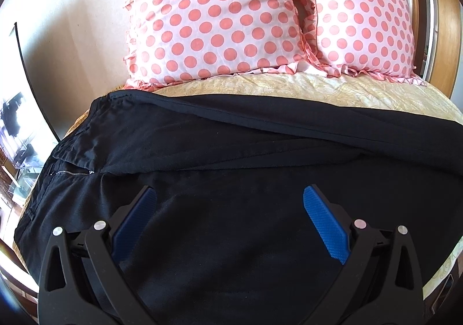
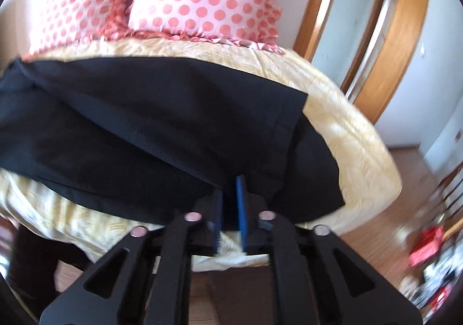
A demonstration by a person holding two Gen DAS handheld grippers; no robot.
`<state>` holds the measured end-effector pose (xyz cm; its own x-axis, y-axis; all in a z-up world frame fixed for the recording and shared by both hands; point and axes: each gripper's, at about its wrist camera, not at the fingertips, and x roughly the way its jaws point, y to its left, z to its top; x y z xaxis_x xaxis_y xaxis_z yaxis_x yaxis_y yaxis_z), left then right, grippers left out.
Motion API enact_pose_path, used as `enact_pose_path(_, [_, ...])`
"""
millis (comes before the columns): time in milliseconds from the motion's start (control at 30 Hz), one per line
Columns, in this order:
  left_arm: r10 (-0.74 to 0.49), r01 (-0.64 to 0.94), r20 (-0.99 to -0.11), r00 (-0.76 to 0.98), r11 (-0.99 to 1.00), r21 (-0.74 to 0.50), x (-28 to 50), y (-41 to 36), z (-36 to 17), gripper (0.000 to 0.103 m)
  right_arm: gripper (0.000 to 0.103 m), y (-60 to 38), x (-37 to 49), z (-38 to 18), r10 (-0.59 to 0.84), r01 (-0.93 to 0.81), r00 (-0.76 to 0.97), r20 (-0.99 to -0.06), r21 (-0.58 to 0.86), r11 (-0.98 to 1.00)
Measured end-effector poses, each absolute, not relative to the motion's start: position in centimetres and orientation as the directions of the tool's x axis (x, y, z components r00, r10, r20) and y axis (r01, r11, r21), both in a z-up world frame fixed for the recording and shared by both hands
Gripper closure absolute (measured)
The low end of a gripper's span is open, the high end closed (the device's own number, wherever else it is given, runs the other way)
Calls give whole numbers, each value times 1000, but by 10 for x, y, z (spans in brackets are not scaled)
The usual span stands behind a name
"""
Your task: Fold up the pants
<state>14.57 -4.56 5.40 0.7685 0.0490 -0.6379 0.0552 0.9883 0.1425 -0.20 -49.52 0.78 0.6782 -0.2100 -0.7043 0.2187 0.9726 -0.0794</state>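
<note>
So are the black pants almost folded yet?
Just started. The black fabric pants lie on the yellow patterned bedspread with one leg laid over the other, so the lengthwise fold looks done. The right gripper is nearly closed at the near edge by the leg ends, though whether it pinches fabric is unclear. The left gripper hovers open near the waist. Folding them shorter is left.
</note>
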Motion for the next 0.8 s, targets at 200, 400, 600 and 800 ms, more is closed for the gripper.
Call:
enact_pose_path(200, [42, 51, -642, 765, 991, 126, 146, -42, 51, 2, 60, -525, -26, 15, -62, 347, 708, -703, 271, 898])
enact_pose_path(400, [37, 55, -640, 768, 991, 122, 142, -40, 51, 2, 60, -554, -24, -9, 138, 437, 760, -635, 656, 615])
enact_pose_path(600, [51, 29, -626, 778, 993, 117, 137, -27, 54, 2, 60, -567, -19, -22, 183, 499, 788, -588, 784, 368])
enact_pose_path(800, [48, 22, -626, 778, 994, 104, 136, -18, 54, 2, 42, -569, -6, -14, 132, 561, 784, -606, 784, 267])
